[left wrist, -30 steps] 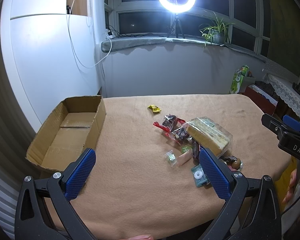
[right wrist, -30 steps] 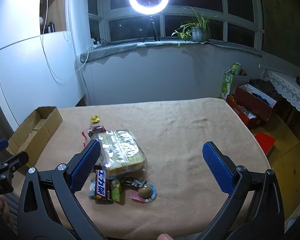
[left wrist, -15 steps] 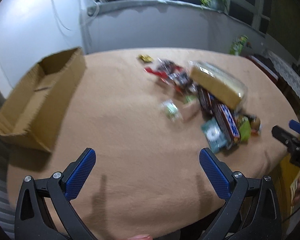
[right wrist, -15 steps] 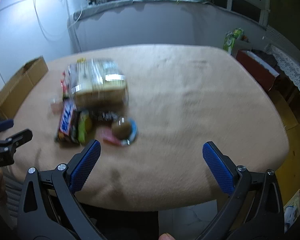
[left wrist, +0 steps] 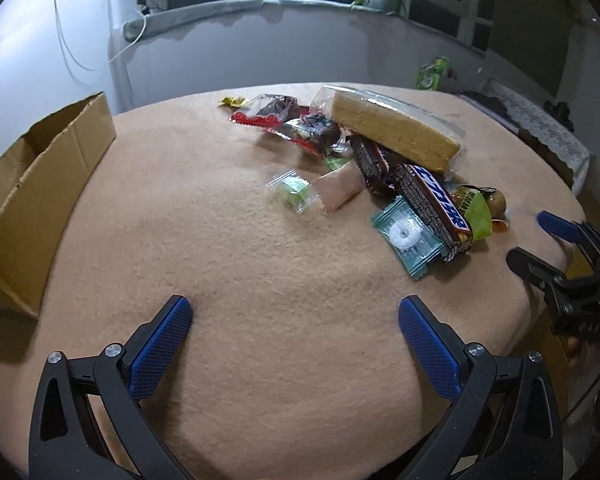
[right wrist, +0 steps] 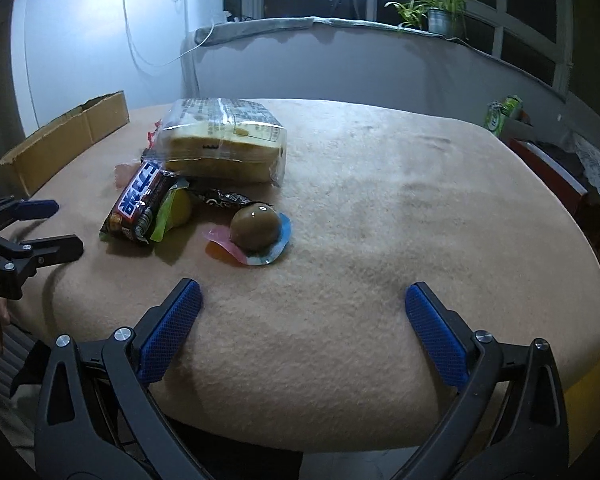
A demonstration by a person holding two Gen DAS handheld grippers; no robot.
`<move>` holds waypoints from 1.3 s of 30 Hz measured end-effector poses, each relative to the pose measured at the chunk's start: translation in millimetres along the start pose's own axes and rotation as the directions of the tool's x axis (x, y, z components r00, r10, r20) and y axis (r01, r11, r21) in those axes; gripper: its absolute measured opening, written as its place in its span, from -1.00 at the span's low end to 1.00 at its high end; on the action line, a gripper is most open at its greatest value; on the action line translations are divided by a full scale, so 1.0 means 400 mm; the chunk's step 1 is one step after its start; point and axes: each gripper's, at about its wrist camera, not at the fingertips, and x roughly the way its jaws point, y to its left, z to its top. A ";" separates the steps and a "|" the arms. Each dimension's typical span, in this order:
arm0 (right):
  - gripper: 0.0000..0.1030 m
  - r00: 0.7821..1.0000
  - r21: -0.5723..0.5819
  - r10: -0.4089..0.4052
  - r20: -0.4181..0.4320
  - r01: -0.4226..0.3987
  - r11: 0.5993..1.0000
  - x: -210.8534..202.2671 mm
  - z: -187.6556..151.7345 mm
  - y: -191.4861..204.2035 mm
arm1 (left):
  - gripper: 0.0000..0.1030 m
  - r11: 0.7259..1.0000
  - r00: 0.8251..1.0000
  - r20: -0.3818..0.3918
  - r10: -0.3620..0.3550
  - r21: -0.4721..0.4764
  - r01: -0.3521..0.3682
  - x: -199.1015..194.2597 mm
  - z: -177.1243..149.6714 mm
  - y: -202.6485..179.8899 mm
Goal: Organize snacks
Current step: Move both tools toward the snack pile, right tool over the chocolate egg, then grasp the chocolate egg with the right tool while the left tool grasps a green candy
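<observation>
A heap of snacks lies on the tan cloth: a bagged sponge cake (left wrist: 392, 130) (right wrist: 220, 144), a dark chocolate bar (left wrist: 434, 208) (right wrist: 140, 200), a teal mint packet (left wrist: 410, 236), a small green candy (left wrist: 294, 192), a pink packet (left wrist: 338, 190) and a brown egg in a pouch (right wrist: 256, 226). My left gripper (left wrist: 294, 318) hovers open over bare cloth in front of the heap. My right gripper (right wrist: 302, 308) is open too, just short of the egg. An open cardboard box (left wrist: 32, 184) (right wrist: 64, 136) stands at the left.
The table (right wrist: 420, 200) has a rounded front edge near both grippers. Beyond its far side are a grey wall, a window sill with a potted plant (right wrist: 436, 12), and a green carton (right wrist: 504, 114) beside red boxes on the right.
Both grippers have dipped towards the table and come closer to the snack heap; the view tilted down from the window. Both stay open and hold nothing.
</observation>
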 end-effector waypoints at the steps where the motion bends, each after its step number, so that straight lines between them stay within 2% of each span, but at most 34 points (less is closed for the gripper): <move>1: 1.00 1.000 0.002 0.007 0.002 -0.007 1.000 -0.001 0.002 0.000 | 1.00 1.000 1.000 0.016 -0.007 0.006 0.006 0.002 -0.003 0.006; 3: 1.00 1.000 0.020 0.016 0.019 -0.017 1.000 0.002 0.010 -0.006 | 1.00 1.000 0.999 0.050 -0.017 0.015 0.016 0.003 -0.011 0.013; 5: 0.91 0.998 0.031 0.040 0.047 -0.041 0.999 0.005 0.025 -0.006 | 1.00 1.000 0.998 0.063 -0.016 0.025 0.015 -0.001 -0.015 0.010; 7: 0.72 0.995 0.007 0.066 0.069 -0.067 0.998 0.003 0.035 0.007 | 0.99 0.999 0.999 0.033 -0.022 0.044 0.021 -0.004 0.003 -0.001; 8: 0.69 0.995 -0.018 0.074 0.068 -0.073 0.997 0.007 0.040 0.018 | 0.99 0.997 0.998 0.032 -0.050 0.061 0.048 -0.008 0.012 -0.009; 12: 0.29 0.994 -0.076 0.099 0.055 -0.094 0.993 0.033 0.054 0.046 | 0.99 0.979 0.988 0.030 -0.150 0.144 0.145 0.002 0.045 -0.056; 14: 0.21 0.992 -0.080 0.113 0.060 -0.108 0.991 0.038 0.058 0.050 | 0.98 0.973 0.986 0.038 -0.164 0.172 0.156 0.009 0.057 -0.075; 16: 0.04 0.990 -0.084 0.125 0.063 -0.119 0.989 0.041 0.063 0.051 | 0.84 0.965 0.983 0.034 -0.183 0.196 0.173 0.023 0.069 -0.088; 18: 0.01 0.990 -0.088 0.132 0.059 -0.126 0.988 0.045 0.062 0.052 | 0.47 0.961 0.979 0.025 -0.203 0.198 0.194 0.034 0.078 -0.093; 20: -0.04 0.988 -0.090 0.139 0.064 -0.133 0.987 0.040 0.057 0.050 | 0.29 0.956 0.974 0.009 -0.226 0.196 0.220 0.047 0.091 -0.090; 21: -0.08 0.988 -0.090 0.142 0.066 -0.136 0.987 0.036 0.054 0.047 | 0.26 0.952 0.971 0.006 -0.237 0.199 0.231 0.045 0.090 -0.092; 28: -0.11 0.985 -0.083 0.160 0.068 -0.154 0.985 0.030 0.048 0.035 | 0.24 0.948 0.960 0.009 -0.280 0.164 0.274 0.026 0.070 -0.054; 35: -0.11 0.985 -0.082 0.160 0.065 -0.155 0.985 0.031 0.049 0.034 | 0.24 0.963 0.972 0.005 -0.237 0.135 0.234 0.001 0.055 -0.002; 37: -0.10 0.985 -0.076 0.160 0.067 -0.155 0.985 0.032 0.049 0.033 | 0.24 0.965 0.971 0.008 -0.240 0.113 0.237 0.002 0.064 -0.003; 39: -0.08 0.985 -0.072 0.161 0.065 -0.156 0.985 0.032 0.048 0.033 | 0.24 0.971 0.977 0.001 -0.212 0.112 0.211 0.017 0.070 -0.016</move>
